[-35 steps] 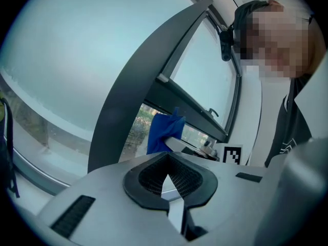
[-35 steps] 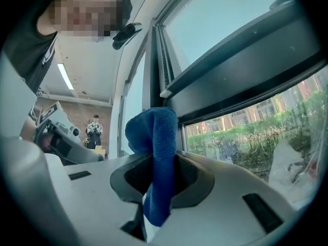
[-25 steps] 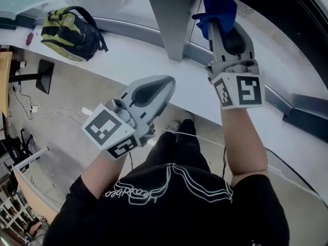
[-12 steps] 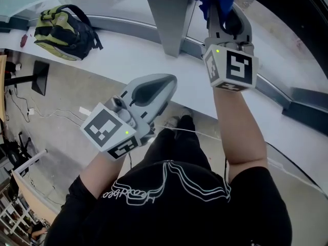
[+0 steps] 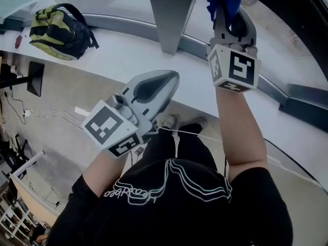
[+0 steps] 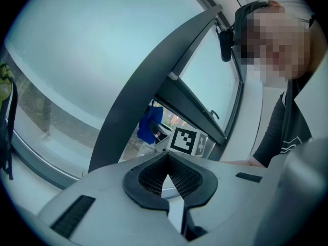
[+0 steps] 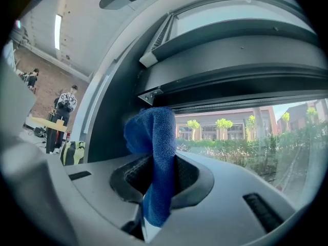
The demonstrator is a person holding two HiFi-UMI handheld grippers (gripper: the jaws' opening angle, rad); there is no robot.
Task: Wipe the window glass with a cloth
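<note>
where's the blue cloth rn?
The blue cloth is clamped in the right gripper, at the top right of the head view. It sits just right of the grey window post and above the white sill.

On my feed, the light grey, teardrop-shaped plastic left gripper (image 5: 171,81) and its twin, the right gripper (image 5: 226,15), each have black meshed pads (image 6: 151,177) at the tip and 1 white cube with black square markers (image 5: 110,129) at the rear. Behind the cubes I see a black short-sleeved T-shirt with a white looping line print (image 5: 169,188) and black trousers (image 5: 177,143).

Head view down; both gripper views toward window (image 6: 77,55).
</note>
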